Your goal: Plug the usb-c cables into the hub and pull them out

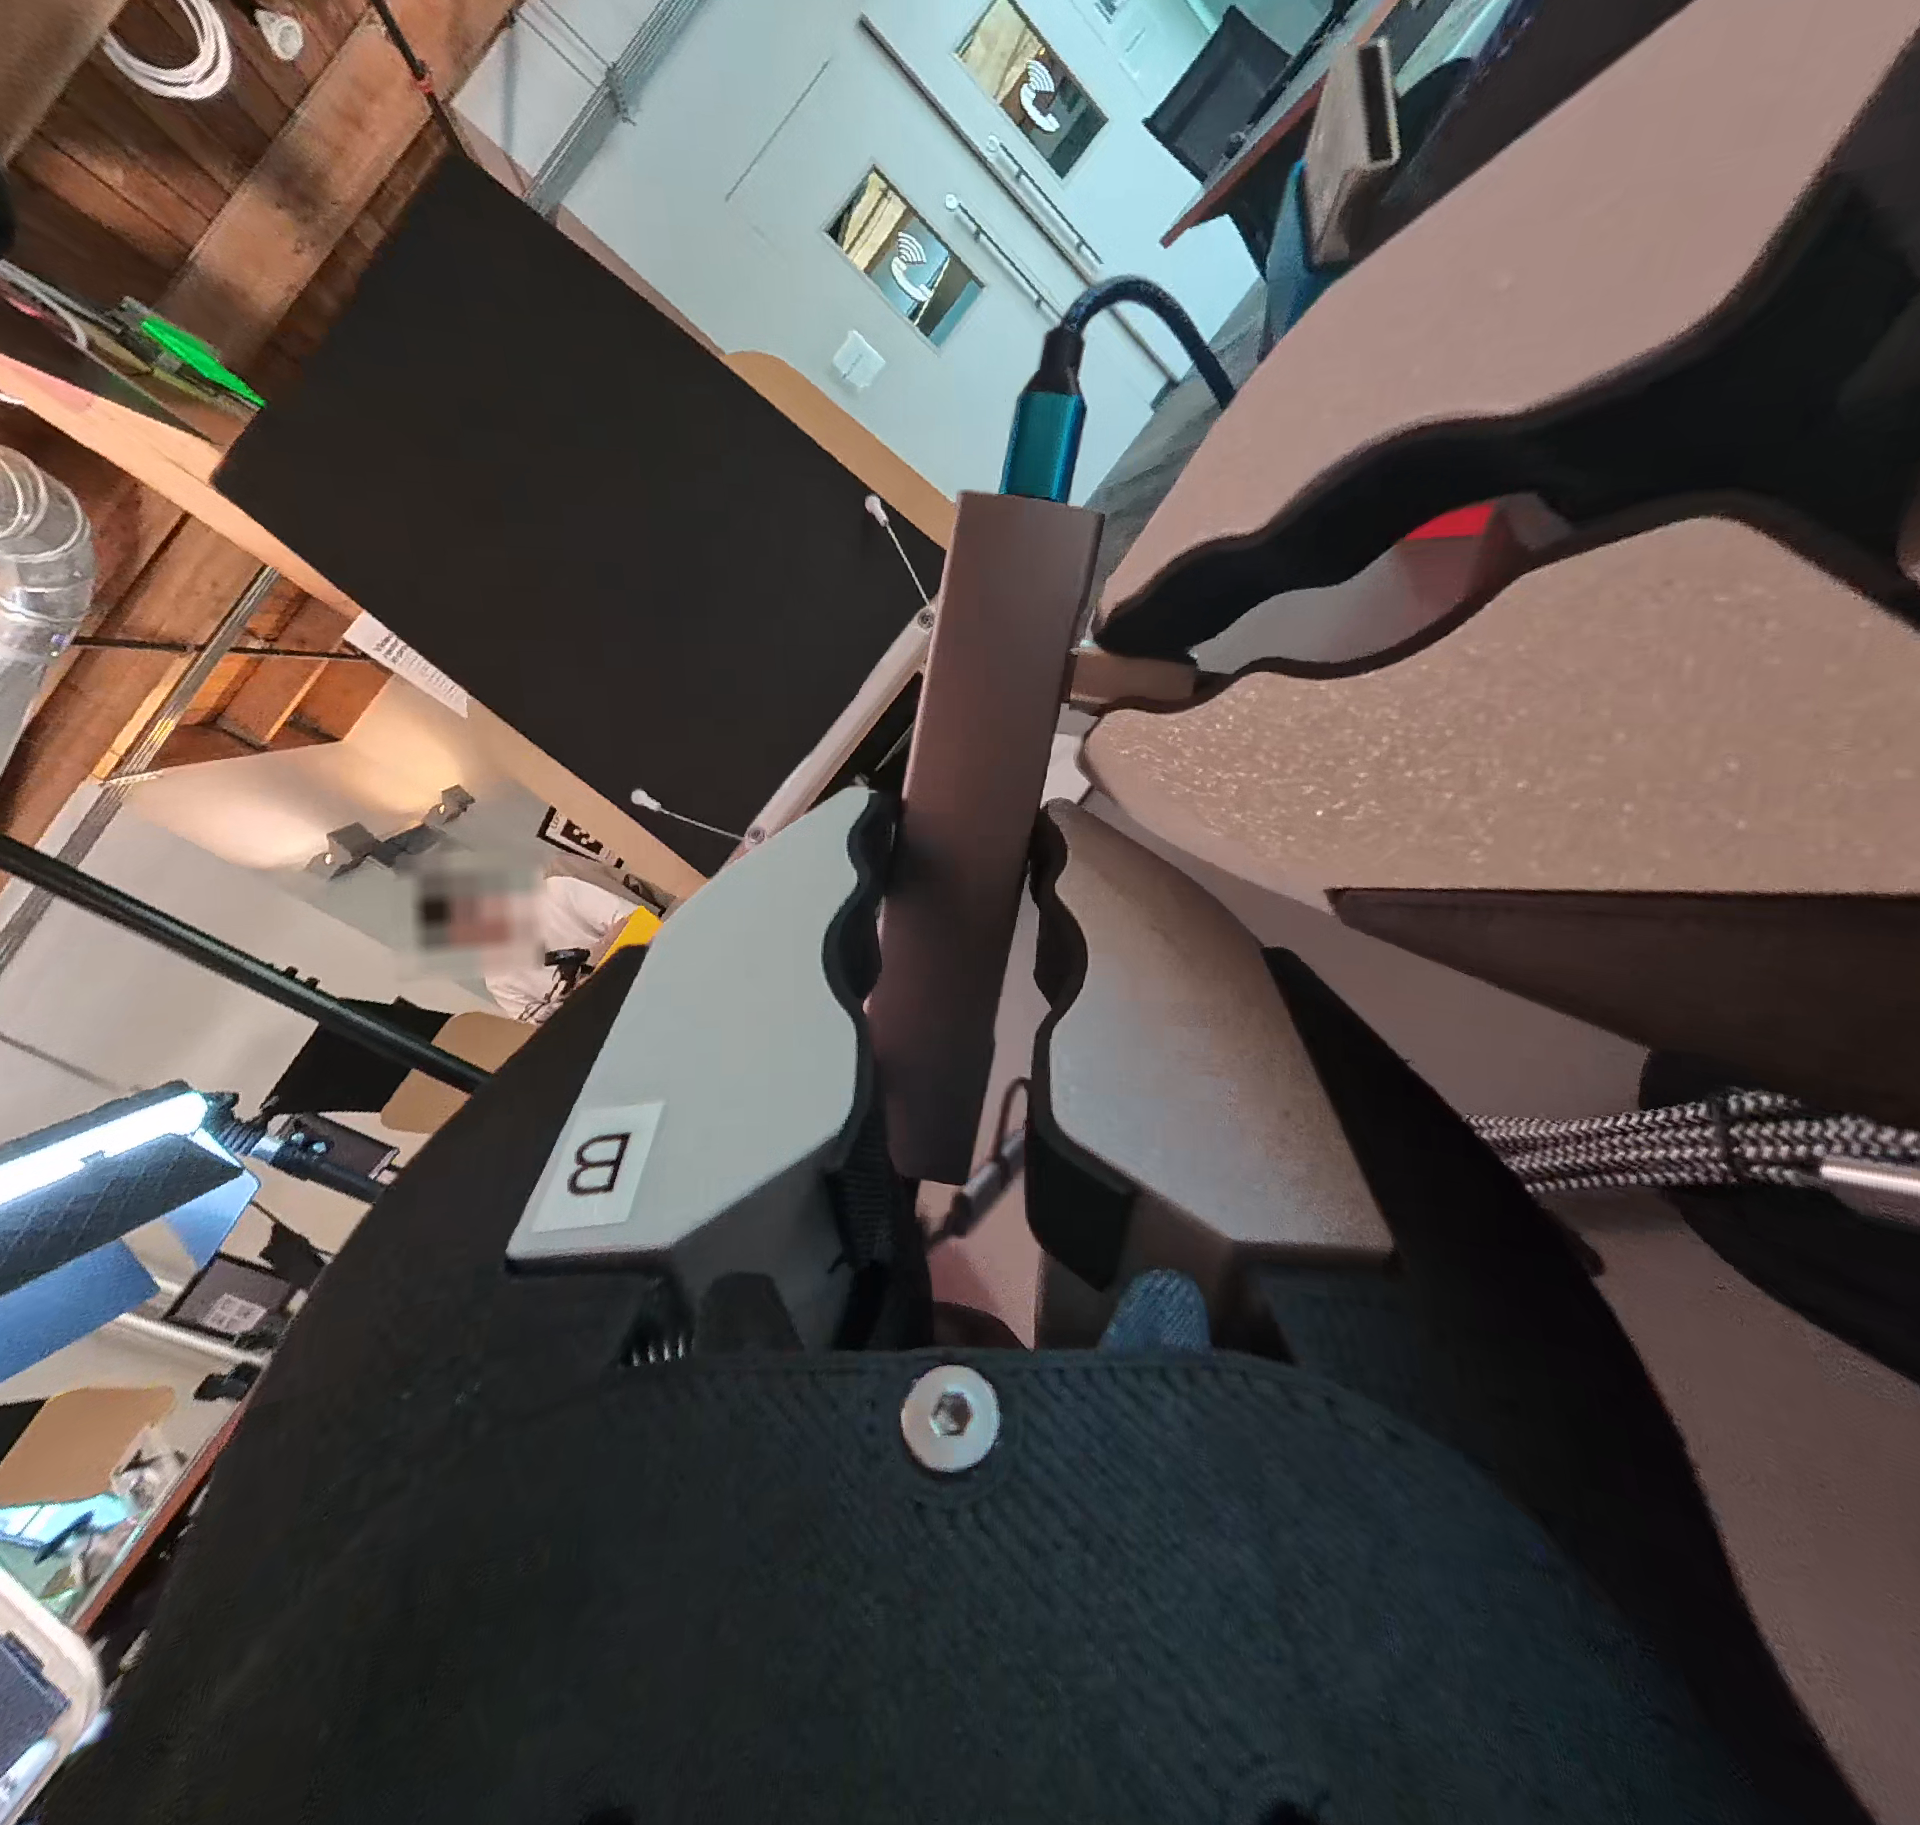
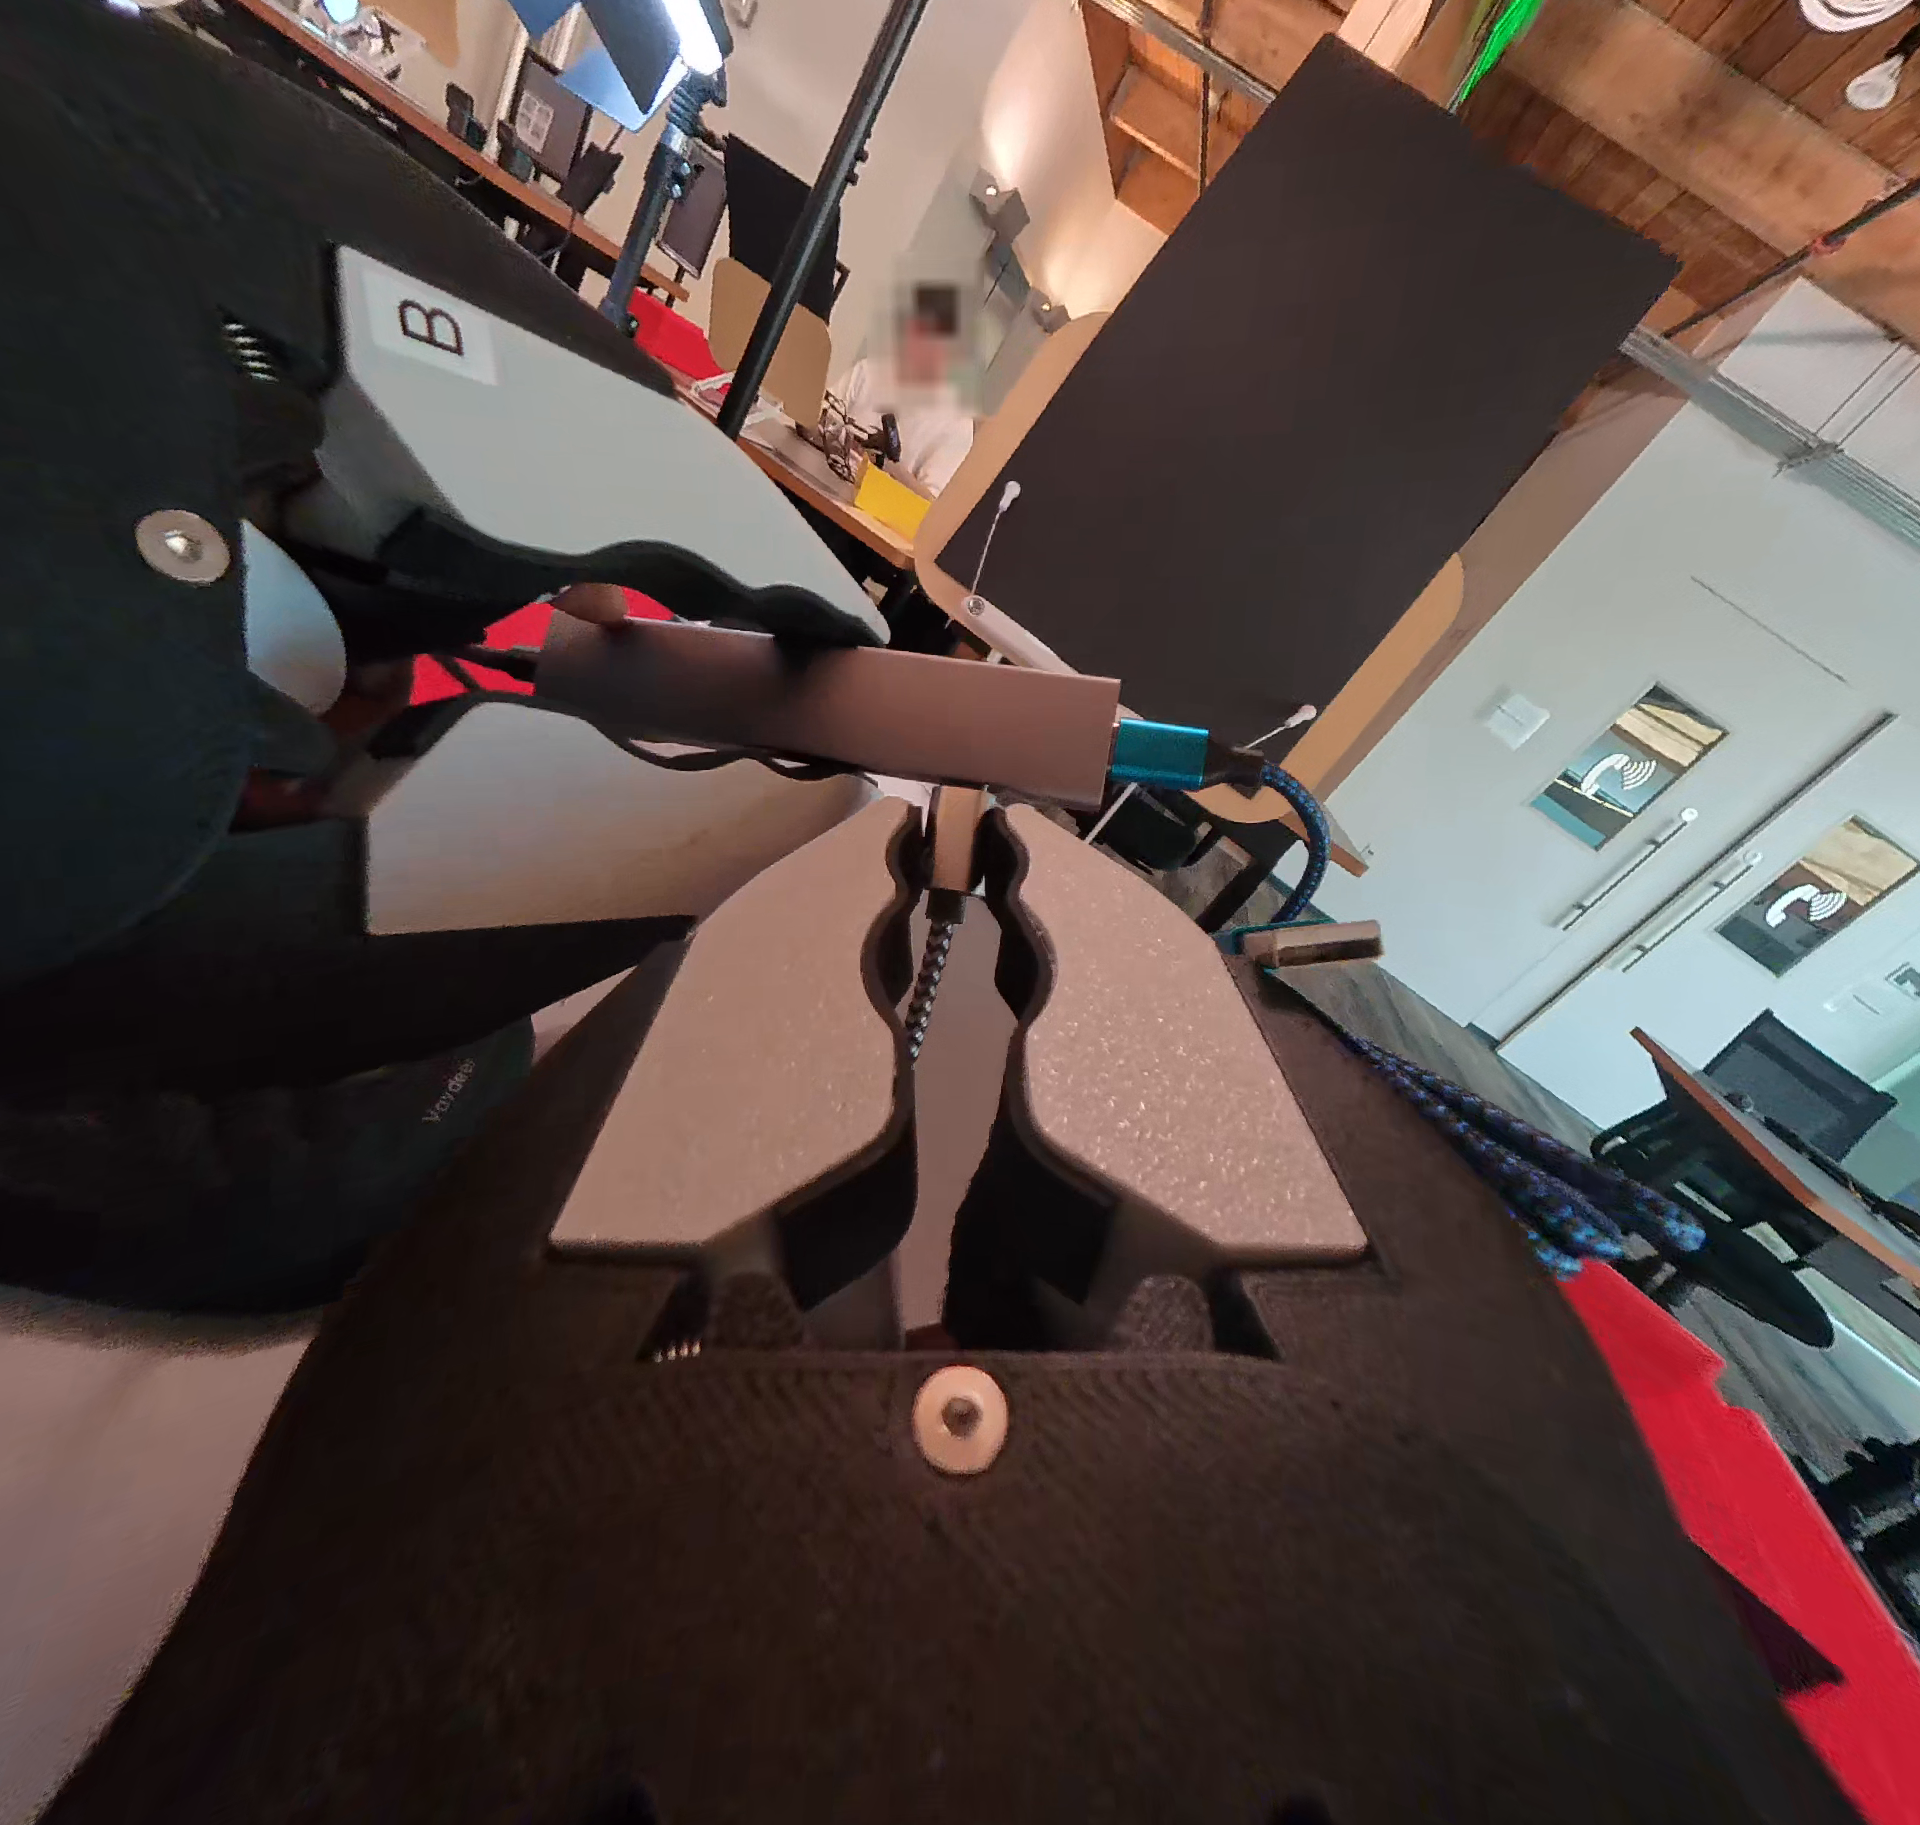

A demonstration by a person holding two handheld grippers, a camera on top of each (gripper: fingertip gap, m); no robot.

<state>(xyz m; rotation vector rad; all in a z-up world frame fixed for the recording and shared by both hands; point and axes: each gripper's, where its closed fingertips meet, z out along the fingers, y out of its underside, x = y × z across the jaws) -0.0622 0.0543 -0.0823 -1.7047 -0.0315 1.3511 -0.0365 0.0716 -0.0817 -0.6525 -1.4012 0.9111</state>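
Observation:
My left gripper (image 1: 956, 861) is shut on the grey bar-shaped hub (image 1: 987, 819) and holds it up in the air. A blue USB-C plug (image 1: 1042, 435) with a dark cable sits in the hub's far end. My right gripper (image 2: 954, 845) is shut on a silver USB-C plug (image 2: 956, 840) with a black-and-white braided cable (image 2: 930, 975). The plug's tip is at the hub's long side (image 2: 831, 705). The right gripper also shows in the left wrist view (image 1: 1143, 669), pressing that silver plug (image 1: 1127, 679) against the hub. The left gripper shows at the left of the right wrist view (image 2: 821, 705).
A loose grey connector (image 2: 1314, 944) and a blue braided cable bundle (image 2: 1538, 1183) hang to the right. A black panel on a stand (image 2: 1299, 404) is behind the hub. A red surface (image 2: 1756, 1526) lies below. A person sits at a far desk (image 2: 914, 425). About 5 cm separates my left fingertips from my right.

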